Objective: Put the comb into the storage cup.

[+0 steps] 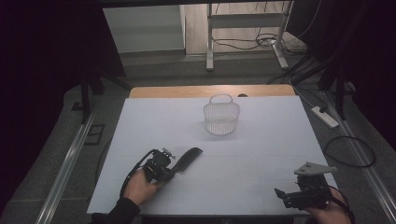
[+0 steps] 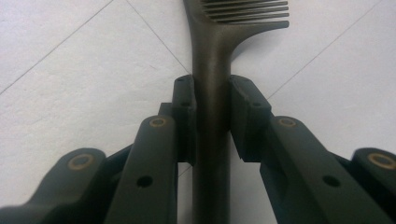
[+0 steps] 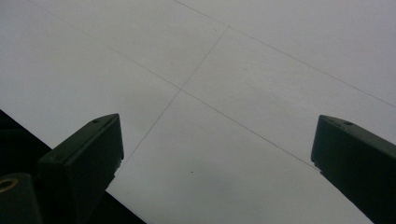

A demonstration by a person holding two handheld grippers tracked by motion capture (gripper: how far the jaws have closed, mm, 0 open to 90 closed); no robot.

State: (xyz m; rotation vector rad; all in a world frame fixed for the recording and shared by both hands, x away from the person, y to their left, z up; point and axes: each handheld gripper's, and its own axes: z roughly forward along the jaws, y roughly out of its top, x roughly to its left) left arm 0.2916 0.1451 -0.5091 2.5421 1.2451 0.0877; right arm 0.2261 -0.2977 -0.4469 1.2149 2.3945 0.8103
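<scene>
A black comb (image 1: 187, 157) lies on the white table (image 1: 243, 154), teeth end pointing up and right. My left gripper (image 1: 173, 169) is shut on its handle. In the left gripper view the comb's handle (image 2: 211, 93) runs straight up between the two pads (image 2: 185, 105), with the teeth at the top edge. My right gripper (image 1: 281, 194) hovers near the table's front right corner, open. In the right gripper view its fingers (image 3: 88, 154) stand wide apart over bare tabletop. A small white wire basket (image 1: 221, 115) stands upright at the far middle of the table.
The table's front edge shows as a dark strip at the lower left of the right gripper view. Beyond the table are a desk frame (image 1: 243, 32), cables and a power strip (image 1: 326, 116) on the floor. Dark curtains hang at both sides.
</scene>
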